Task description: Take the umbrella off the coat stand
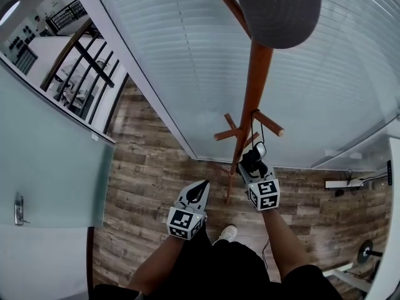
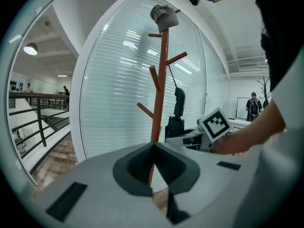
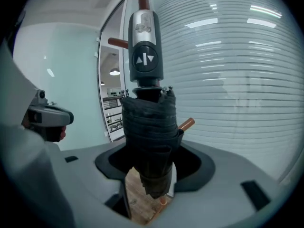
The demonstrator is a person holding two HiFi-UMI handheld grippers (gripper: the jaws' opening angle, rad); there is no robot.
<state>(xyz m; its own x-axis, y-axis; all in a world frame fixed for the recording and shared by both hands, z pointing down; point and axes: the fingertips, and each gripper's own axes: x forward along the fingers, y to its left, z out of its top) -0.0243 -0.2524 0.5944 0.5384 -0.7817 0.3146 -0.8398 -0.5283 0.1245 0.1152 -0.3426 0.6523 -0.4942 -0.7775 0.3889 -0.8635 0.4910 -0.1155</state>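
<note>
- Left gripper (image 1: 199, 186): the jaws are seen pressed together with nothing between them. It is held low, apart from the stand.
- Tall red-brown wooden coat stand (image 1: 253, 86): a grey cap (image 1: 281, 11) is carried on top and angled pegs are set along the pole.
- Folded black compact umbrella (image 3: 149, 127): it is hung just beside the pole. Its thin black wrist strap (image 2: 171, 75) is run up to an upward-slanted peg (image 2: 176, 57).
- Right gripper (image 1: 252, 164): it is clamped on the rolled fabric bundle, below the grey push-button handle (image 3: 146, 56).
- Handling, as judged:
  - The umbrella is taken to be light, with a stiff core under soft, compressible fabric, so some slip through the pads is possible.
  - The handle looks slick and carries a release button, so it is best avoided.
  - The fabric just under the handle is the preferred hold.
  - The strap is expected to need lifting up and outward past the peg tip, not a straight pull.
- Views:
  - The strap's run to the peg is shown only in the left gripper view.
  - Pad contact on the fabric is shown only in the right gripper view.
  - Both tools and the stand's foot on the wood floor are shown together only in the head view.
</note>
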